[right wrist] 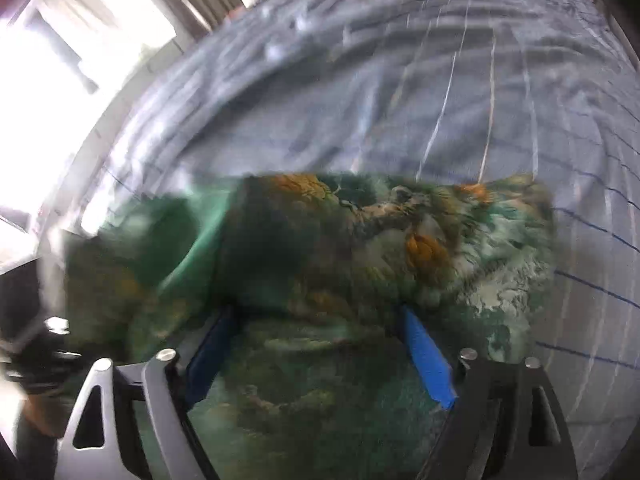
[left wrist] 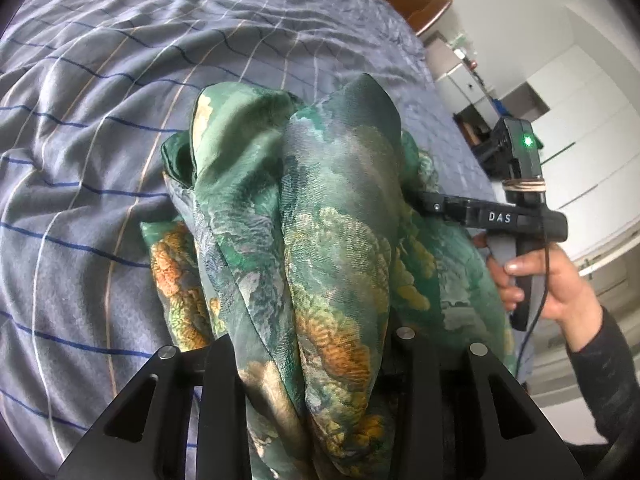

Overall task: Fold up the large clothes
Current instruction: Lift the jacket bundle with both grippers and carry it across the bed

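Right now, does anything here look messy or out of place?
Yes: the green patterned silky garment is bunched in a rumpled heap on the grey striped bedsheet, not flat, and the sheet itself is wrinkled.

The left gripper (left wrist: 316,360) has matte black fingers (left wrist: 224,396) with triangular cut-outs and round silver screw heads on top. The right gripper (right wrist: 316,356) carries bright blue pads (right wrist: 428,356) on dark fingers with the same silver screws, plus one pale grey outer bracket. Seen from the left wrist, its black body bears the white letters DAS, a glowing green light, a band of thin wire wrapped round it, and a black cable trailing down. The right hand (left wrist: 552,280) comes out of a dark sleeve (left wrist: 604,356)
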Tool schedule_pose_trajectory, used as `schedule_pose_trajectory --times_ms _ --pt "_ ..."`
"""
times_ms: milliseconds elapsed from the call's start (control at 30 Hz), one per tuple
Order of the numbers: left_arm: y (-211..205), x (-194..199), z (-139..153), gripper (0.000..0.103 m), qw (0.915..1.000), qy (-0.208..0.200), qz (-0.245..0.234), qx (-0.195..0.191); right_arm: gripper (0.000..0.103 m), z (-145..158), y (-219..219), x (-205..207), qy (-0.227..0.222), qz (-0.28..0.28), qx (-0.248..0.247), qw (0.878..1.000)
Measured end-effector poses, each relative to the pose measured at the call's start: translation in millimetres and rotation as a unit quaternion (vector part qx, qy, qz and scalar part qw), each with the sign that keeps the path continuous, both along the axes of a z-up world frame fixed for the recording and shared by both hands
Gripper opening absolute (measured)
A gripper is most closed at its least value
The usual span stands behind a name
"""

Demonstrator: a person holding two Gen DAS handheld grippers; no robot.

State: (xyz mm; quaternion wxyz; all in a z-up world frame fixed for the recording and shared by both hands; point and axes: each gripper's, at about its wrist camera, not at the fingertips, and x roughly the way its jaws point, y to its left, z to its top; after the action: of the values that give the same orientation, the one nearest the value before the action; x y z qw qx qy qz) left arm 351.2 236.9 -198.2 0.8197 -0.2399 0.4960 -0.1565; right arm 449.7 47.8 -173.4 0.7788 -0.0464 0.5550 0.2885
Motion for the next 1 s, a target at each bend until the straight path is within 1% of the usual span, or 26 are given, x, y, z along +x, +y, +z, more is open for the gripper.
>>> schedule_pose_trajectory --times_ms 67,133,233,300,367,433,533,633,700,733,800,833,900,933,967,1000 --pt "0.1 -0.5 -1.5 0.035 1.0000 0.000 0.000 -0.002 0.091 -5.6 5.4 4.0 -0.003 -0.005 -0.015 1.000" --pt "-0.4 -1.7 -1.1 0.036 1.0000 -0.002 -0.005 -0.002 0.091 -0.8 6.2 1.9 -0.012 -0.004 -0.022 1.000" --pt "-2.9 -2.6 0.6 0.036 0.9999 -0.006 -0.010 0.007 0.091 13.3 2.4 -14.9 -0.043 -0.002 -0.022 0.999" --pt "-2.2 -2.3 0.0 0.036 0.9999 -0.007 -0.011 0.007 0.091 28.5 -7.5 -38.0 -0.074 0.003 -0.019 0.997" --pt "-0.8 -1.6 -1.1 0.036 0.9999 -0.006 -0.012 0.003 0.091 45.5 -24.1 -70.1 -0.112 0.014 -0.011 0.994" --pt "-0.5 -0.8 -1.6 0.036 0.9999 -0.007 -0.014 0.002 0.091 55.1 -38.8 -94.3 -0.122 0.028 -0.007 0.992" --pt "-0.4 0.2 -1.7 0.036 0.9998 -0.009 -0.016 0.003 0.091 60.1 -69.6 -148.2 -0.135 0.035 0.000 0.990" --pt "0.6 -0.5 -3.2 0.036 0.9998 -0.010 -0.016 -0.001 0.091 52.3 -92.8 -186.7 -0.118 0.023 0.020 0.993" --pt "1.1 -0.6 -3.6 0.036 0.9998 -0.010 -0.015 -0.002 0.091 41.0 -97.9 -196.7 -0.109 0.007 0.020 0.994" --pt "0.6 -1.1 -3.3 0.036 0.9998 -0.011 -0.015 0.001 0.091 31.2 -98.6 -197.3 -0.106 -0.008 0.007 0.994" --pt "0.8 -1.4 -3.6 0.037 0.9998 -0.012 -0.017 0.005 0.089 13.6 -99.0 -190.8 -0.082 -0.029 0.006 0.996" --pt "-0.1 -2.2 -4.0 0.037 0.9997 -0.013 -0.019 0.008 0.089 1.4 -94.5 -184.8 -0.058 -0.031 -0.003 0.998" --pt "-1.4 -3.6 -6.3 0.037 0.9995 -0.017 -0.021 0.014 0.089 -21.6 -86.7 -175.0 -0.025 -0.023 -0.015 0.999" --pt "-1.5 -3.8 -6.4 0.037 0.9997 -0.014 -0.018 0.009 0.089 -32.6 -85.2 -169.6 -0.012 -0.025 -0.013 1.000" --pt "1.1 -3.9 -8.3 0.037 0.9999 -0.012 -0.012 -0.001 0.093 -41.4 -85.6 -164.1 0.001 -0.031 -0.004 1.000" --pt "1.4 -4.1 -8.5 0.038 0.9999 -0.012 -0.009 -0.006 0.093 -43.7 -85.9 -161.0 0.004 -0.035 0.002 0.999"
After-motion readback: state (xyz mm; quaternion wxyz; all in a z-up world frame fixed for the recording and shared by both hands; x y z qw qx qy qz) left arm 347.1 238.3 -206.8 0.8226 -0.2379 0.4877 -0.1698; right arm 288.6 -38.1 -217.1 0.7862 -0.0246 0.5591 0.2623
